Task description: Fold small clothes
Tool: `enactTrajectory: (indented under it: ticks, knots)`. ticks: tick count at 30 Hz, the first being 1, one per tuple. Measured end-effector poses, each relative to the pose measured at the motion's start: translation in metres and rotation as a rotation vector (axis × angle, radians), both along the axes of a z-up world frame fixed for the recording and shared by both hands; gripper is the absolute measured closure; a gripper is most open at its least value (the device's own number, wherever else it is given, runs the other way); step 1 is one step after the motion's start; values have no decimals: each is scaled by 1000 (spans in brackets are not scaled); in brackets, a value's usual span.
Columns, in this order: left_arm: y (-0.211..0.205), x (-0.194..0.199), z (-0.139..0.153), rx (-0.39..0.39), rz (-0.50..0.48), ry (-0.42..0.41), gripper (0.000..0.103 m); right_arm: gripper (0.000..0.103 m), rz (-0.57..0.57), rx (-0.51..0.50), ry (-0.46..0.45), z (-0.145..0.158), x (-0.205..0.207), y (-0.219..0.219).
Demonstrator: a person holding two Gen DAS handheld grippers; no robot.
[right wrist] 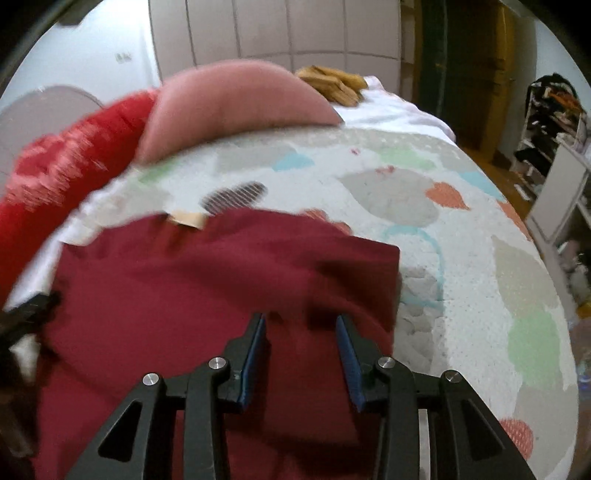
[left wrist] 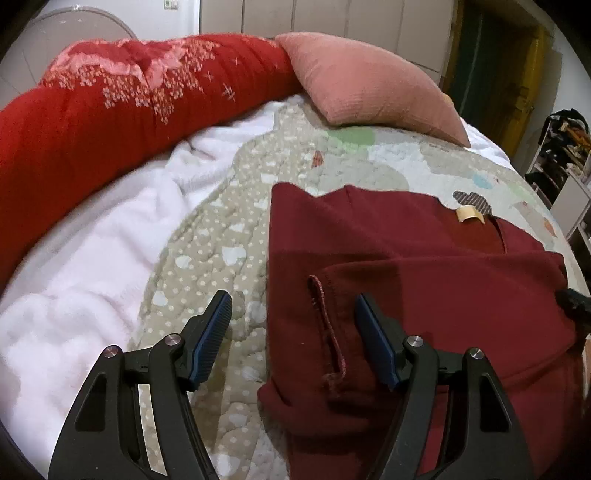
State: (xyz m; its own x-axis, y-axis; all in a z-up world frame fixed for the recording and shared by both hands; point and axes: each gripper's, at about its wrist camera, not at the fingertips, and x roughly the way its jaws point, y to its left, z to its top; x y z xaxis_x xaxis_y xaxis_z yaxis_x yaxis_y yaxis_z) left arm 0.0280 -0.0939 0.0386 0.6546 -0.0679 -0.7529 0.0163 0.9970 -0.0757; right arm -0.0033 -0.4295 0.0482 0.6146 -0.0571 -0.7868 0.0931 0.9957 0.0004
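Two spread-jawed grippers, left [left wrist: 293, 308] and right [right wrist: 301, 317], over one maroon garment [left wrist: 406, 295]

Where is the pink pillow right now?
In both views the pink pillow lies at the bed's far end, beside the red blanket, beyond the maroon garment.

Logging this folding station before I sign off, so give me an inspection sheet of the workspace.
Surface: patterned quilt on a bed, white fleece blanket at its left.
Job's things: maroon garment lying partly folded, tan neck label showing.
Clutter: pink pillow, red printed comforter.
Grippers: left gripper open over the garment's edge; right gripper open above the garment.
Cables: nothing seen.
Surroundings: wardrobe doors, cluttered shelf rack.
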Motion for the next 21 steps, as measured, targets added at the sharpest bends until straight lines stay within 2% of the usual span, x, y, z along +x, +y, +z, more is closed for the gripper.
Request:
enactTrajectory:
  ticks: [3,6,12,18,21]
  knots:
    - [1,2,-2,-8,0,18,33,66,-15,4,-7,-7,3,-10]
    - [2,1,-1,-12,1,28,33,66,-43,31,-12,3,-10,-15]
    - [4,-4,0,-20,-5,34,33,64,8,42,-27,18,-45,-4]
    - [3,-3,-3,-23,-5,44,31,64,4,28,36,-9,-51,-6]
    - [5,-3,-3,-35,-2,45,31,64,-9,44,39,-6,-47,-8]
